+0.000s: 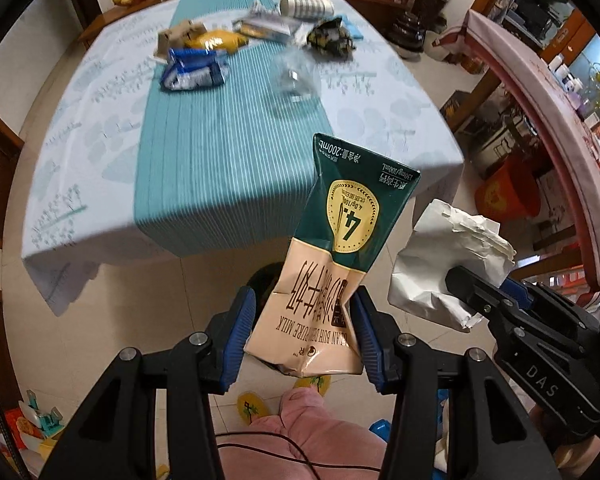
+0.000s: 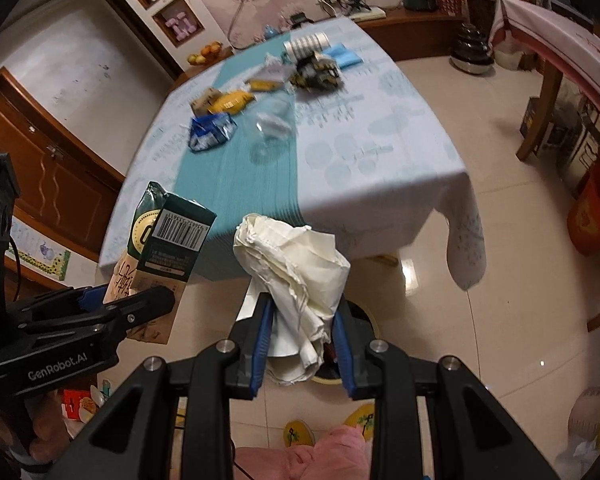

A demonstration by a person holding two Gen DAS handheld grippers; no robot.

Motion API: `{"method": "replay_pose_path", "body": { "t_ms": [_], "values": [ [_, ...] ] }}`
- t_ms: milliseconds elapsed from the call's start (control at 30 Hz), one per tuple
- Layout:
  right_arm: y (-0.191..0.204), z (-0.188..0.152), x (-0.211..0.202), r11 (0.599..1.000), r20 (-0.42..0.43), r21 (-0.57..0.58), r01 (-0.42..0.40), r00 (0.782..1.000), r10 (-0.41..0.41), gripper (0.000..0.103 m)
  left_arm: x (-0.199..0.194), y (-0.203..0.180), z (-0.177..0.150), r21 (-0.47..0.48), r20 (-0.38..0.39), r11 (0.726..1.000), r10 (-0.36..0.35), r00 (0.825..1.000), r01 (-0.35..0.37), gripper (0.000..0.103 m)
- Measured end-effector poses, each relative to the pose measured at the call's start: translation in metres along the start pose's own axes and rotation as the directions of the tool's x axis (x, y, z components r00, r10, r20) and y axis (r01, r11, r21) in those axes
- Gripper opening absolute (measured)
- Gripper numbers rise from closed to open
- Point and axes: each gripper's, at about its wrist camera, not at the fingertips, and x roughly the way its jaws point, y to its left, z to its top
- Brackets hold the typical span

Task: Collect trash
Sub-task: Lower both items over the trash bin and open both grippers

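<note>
The left gripper [image 1: 306,330], black with blue pads, pinches a crushed green-and-beige milk carton [image 1: 332,256] by its beige lower end, the pads pressing on both sides; the carton stands up and away from the jaws, upside down to the camera. Its print reads "PURE MILK", "200mL" and a large "4" inside a gold-rimmed badge, along with Chinese characters; from the right wrist view a barcode shows on its green side panel [image 2: 180,236]. The right gripper [image 2: 302,334] is clamped on a crumpled wad of white paper [image 2: 296,268], which bulges out above the blue pads. Its body is lettered "DAS" in the left wrist view [image 1: 500,304], while the left gripper's body reads "GenRobot.AI" in the right wrist view [image 2: 136,308]. Both held pieces hang just beside each other, off the near edge of a table covered by a pale blue cloth with a teal striped runner [image 1: 204,152], where more wrappers [image 1: 194,68] and a clear plastic bottle [image 1: 296,80] lie.
</note>
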Motion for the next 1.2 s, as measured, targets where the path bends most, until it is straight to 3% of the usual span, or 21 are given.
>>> {"method": "replay_pose_path", "body": {
  "t_ms": [433, 700, 900, 933, 1000, 1033, 1200],
  "values": [
    [-0.03, -0.06, 0.122, 0.987, -0.106, 0.058, 0.147, 0.984, -0.141, 0.029, 0.137, 0.02, -0.039, 0.017, -0.089, 1.0, 0.015, 0.996, -0.014, 0.047],
    [-0.051, -0.108, 0.224, 0.974, -0.222, 0.094, 0.205, 0.958, -0.18, 0.031, 0.242, 0.042, -0.068, 0.006, -0.186, 0.999, 0.041, 0.982, -0.04, 0.048],
    [-0.057, -0.128, 0.281, 0.972, -0.269, 0.121, 0.202, 0.949, -0.163, 0.037, 0.289, 0.047, -0.078, 0.056, -0.202, 0.996, 0.082, 0.976, -0.072, 0.05],
    [-0.058, -0.129, 0.288, 0.973, -0.269, 0.13, 0.193, 0.951, -0.152, 0.038, 0.294, 0.049, -0.078, 0.06, -0.204, 0.996, 0.079, 0.976, -0.068, 0.051],
    [-0.059, -0.131, 0.298, 0.974, -0.268, 0.151, 0.168, 0.955, -0.124, 0.046, 0.3, 0.054, -0.078, 0.059, -0.204, 0.996, 0.077, 0.976, -0.067, 0.067],
    [-0.06, -0.131, 0.302, 0.974, -0.265, 0.166, 0.156, 0.958, -0.108, 0.048, 0.302, 0.056, -0.075, 0.057, -0.197, 0.996, 0.081, 0.977, -0.072, 0.069],
    [-0.055, -0.124, 0.305, 0.969, -0.247, 0.176, 0.173, 0.961, -0.127, 0.065, 0.294, 0.069, -0.065, 0.035, -0.169, 0.995, 0.098, 0.981, -0.094, 0.092]
  ]
}}
